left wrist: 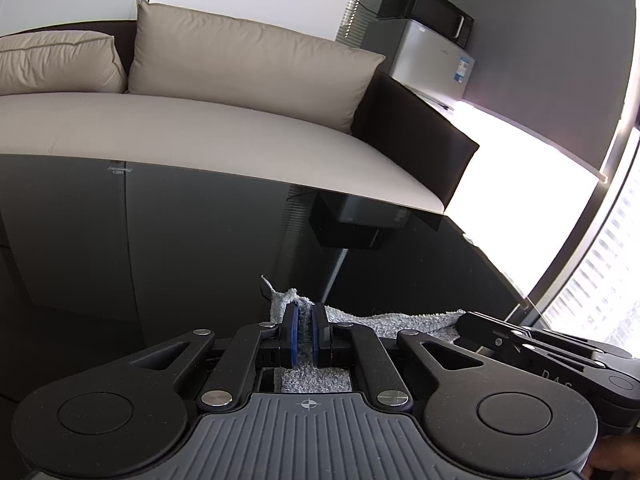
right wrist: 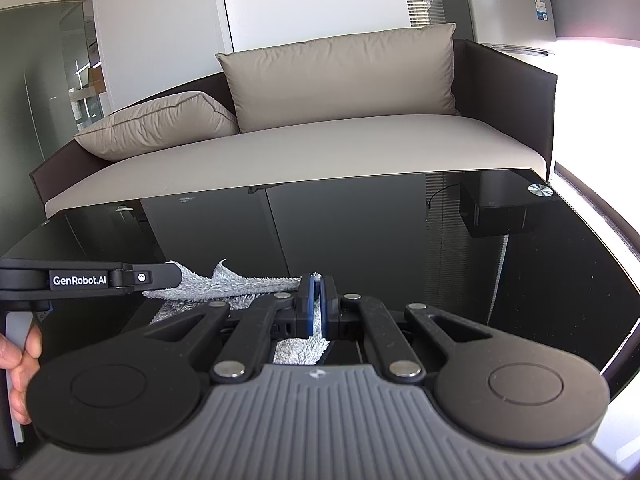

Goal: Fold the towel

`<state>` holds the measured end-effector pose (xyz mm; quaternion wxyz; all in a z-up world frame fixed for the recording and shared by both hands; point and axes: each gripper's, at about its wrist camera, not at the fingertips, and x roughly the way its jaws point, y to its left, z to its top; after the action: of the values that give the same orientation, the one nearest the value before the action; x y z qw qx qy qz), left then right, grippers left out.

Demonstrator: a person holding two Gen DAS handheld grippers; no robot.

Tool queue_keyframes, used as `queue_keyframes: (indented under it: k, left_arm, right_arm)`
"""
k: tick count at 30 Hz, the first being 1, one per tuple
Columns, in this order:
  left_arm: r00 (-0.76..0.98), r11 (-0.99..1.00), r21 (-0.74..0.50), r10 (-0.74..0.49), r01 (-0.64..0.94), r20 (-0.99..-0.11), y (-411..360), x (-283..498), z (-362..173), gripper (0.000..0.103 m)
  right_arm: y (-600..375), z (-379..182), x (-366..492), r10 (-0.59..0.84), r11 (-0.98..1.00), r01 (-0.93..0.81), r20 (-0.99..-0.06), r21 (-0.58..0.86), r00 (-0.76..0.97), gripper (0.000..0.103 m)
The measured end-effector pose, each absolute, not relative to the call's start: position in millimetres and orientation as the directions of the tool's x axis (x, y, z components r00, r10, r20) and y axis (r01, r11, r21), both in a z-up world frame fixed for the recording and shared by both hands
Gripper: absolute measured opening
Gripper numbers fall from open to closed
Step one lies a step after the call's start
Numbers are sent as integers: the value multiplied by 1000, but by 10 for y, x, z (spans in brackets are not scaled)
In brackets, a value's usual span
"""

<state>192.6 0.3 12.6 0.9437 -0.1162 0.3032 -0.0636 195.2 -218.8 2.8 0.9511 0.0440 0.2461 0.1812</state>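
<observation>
— Two black two-finger grippers, both pinched shut on the same pale grey terry towel point(left wrist: 404, 322). The left gripper point(left wrist: 306, 330) has one edge between its blue pads, the right gripper point(right wrist: 318, 304) another, and the cloth sags between them just above the glossy black glass table point(left wrist: 160, 240).

— So what makes the fold come out well?

— I'd say keep both hands level and the held edge taut, carry it over together, and release only once the edges line up on the glass.

— Do the two views differ?

— The right one shows the person's hand point(right wrist: 18, 368) on the left handle and a round metal fitting point(right wrist: 540, 191) at the table's corner. The left one shows the black microwave point(left wrist: 426, 8) whole, beyond the beige cushioned sofa point(left wrist: 248, 64).
</observation>
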Motion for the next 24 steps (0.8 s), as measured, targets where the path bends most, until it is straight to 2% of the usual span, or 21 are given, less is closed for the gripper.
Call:
queue_keyframes:
  k: [7, 12, 15, 19, 24]
  left_arm:
    - [813, 965, -258, -178, 35, -555, 28, 2018, 97, 11]
    - [815, 968, -249, -154, 12, -558, 105, 1980, 96, 21]
    - [801, 971, -239, -169, 34, -575, 116, 1943, 109, 22]
    - [757, 972, -189, -227, 138, -613, -40, 1896, 93, 22]
    - [753, 973, -137, -230, 186, -616, -220, 1832, 68, 23]
  right_arm:
    - [-2168, -54, 2060, 353, 936, -310, -475, 170, 806, 3]
    - [-2153, -145, 2182, 333, 943, -289, -506, 167, 796, 3]
    - [-2145, -174, 2225, 329, 944, -287, -515, 161, 792, 3]
    - [-2175, -146, 2220, 316, 949, -273, -505, 160, 803, 4]
    - [-2226, -54, 2160, 330, 944, -278, -483, 177, 811, 5]
